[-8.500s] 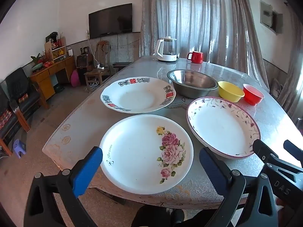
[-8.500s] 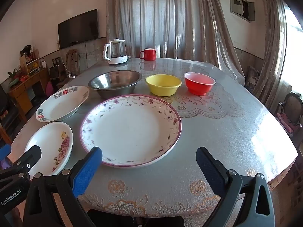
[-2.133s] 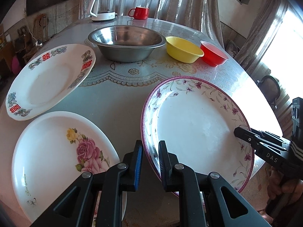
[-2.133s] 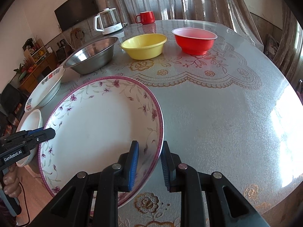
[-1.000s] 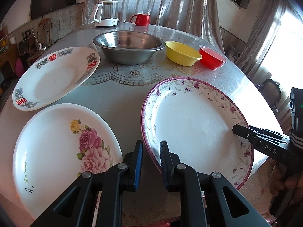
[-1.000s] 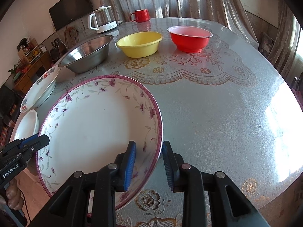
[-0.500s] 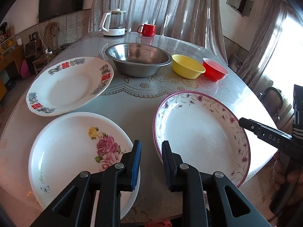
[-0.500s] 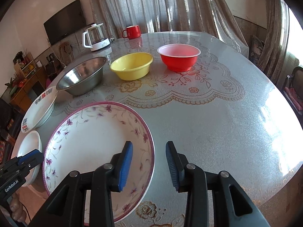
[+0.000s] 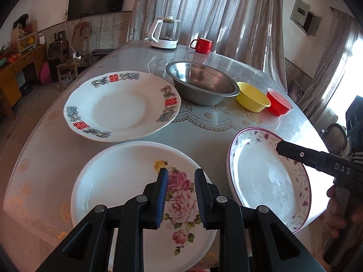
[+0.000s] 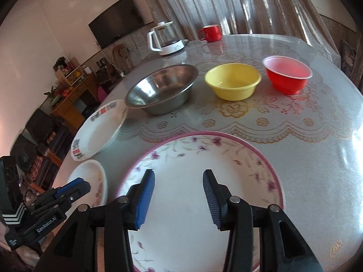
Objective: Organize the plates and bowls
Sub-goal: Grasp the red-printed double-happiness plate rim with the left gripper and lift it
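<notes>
My left gripper [image 9: 180, 195] hangs above the rose plate [image 9: 127, 181], its blue pads a narrow gap apart after just easing open, with nothing between them; the pink roses painted on the plate show through the gap. My right gripper [image 10: 179, 197] hangs over the purple-rimmed plate [image 10: 226, 158], near that plate's close edge. Its jaws have just been opening too and now stand moderately wide, with only the plate's white well showing between them and no pad touching the rim.

Taking the purple-rimmed plate as the landmark: it lies flat on the table [image 10: 317, 136], at the near edge. The rose plate sits just beside it on its left, apart from it. Beyond the rose plate, farther left and back, lies the plate with red characters [image 9: 120, 106]. Straight behind the purple-rimmed plate stands a row of three bowls: the steel bowl [image 10: 162, 90] to the back left, the yellow bowl [image 10: 233, 81] directly behind, the red bowl [image 10: 287, 74] to the back right. Far behind them stand a kettle [image 10: 164, 38] and a red mug [image 10: 211, 32].
</notes>
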`<state>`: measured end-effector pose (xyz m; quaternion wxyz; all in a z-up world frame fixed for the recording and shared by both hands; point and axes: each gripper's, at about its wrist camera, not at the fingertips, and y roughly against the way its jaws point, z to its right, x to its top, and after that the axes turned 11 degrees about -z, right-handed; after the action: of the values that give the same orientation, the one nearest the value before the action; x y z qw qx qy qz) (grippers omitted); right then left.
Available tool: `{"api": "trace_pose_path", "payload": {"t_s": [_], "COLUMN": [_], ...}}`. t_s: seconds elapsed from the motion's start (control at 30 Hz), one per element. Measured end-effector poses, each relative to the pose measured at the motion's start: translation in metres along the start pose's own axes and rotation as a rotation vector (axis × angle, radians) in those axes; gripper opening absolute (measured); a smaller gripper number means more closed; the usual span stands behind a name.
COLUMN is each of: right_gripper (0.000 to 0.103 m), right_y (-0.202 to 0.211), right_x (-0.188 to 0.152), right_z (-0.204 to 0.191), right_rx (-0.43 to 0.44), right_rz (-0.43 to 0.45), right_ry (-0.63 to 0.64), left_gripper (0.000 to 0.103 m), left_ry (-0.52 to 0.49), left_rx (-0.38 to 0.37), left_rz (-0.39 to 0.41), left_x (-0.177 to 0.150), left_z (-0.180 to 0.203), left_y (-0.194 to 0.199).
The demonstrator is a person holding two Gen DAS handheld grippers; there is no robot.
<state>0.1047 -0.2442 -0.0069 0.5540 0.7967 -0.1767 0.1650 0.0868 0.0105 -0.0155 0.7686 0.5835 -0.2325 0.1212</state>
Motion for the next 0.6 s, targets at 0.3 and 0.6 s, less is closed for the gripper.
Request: {"api": "trace_pose_path", "payload": {"t_s": [0.3, 0.6], "right_gripper": [0.049, 0.049], "right_y": [-0.045, -0.084], "right_x": [0.024, 0.056], "right_z": [-0.051, -0.080], "right_rx": [0.164, 0.231], "right_rz": [-0.112, -0.150], "right_ry": [0.048, 0.029], "left_gripper": [0.036, 0.057], "left_ry": [0.134, 0.256], "left_rx": [-0.039, 0.002], "left_rz": [0.064, 0.125], "left_x": [0.010, 0.033], "left_z": [-0.063, -0.146], "left_y": [0.015, 0.015]}}
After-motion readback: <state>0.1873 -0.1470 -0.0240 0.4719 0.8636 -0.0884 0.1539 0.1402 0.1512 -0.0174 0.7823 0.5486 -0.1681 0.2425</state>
